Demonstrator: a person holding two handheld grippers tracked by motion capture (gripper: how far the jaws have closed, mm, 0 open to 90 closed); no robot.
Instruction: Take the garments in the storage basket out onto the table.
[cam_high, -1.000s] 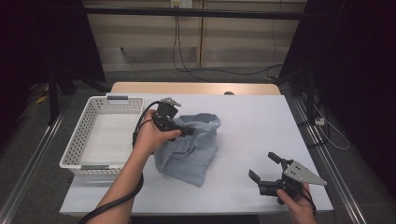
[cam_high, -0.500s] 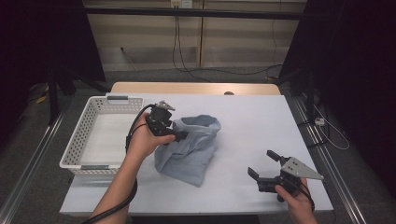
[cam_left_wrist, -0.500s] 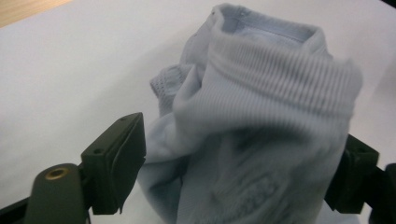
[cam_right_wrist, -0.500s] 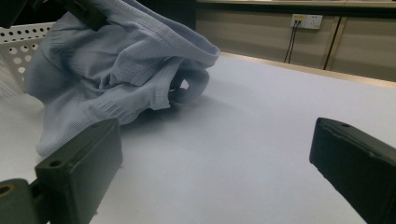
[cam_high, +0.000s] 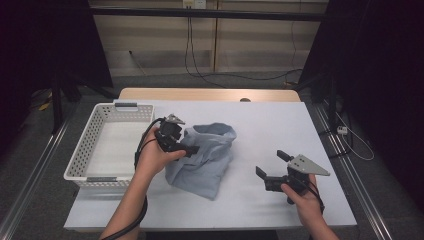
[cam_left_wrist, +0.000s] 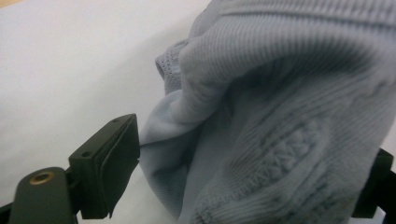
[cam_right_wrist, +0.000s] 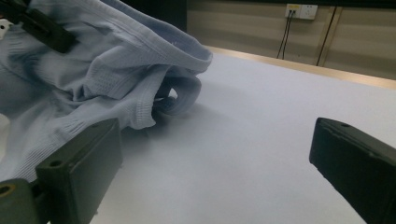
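White table (cam_high: 280, 125), white basket (cam_high: 82, 157) at left, blue garment (cam_high: 207, 160) beside it

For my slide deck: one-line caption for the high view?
Left claw open at a crumpled blue garment beside a white basket; right claw open, apart.

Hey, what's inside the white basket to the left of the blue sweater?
The white basket looks empty: the high view shows only its pale bare floor. Its near wall hides a strip of the floor behind it, so something flat lying there cannot be ruled out. The blue sweater lies outside it.
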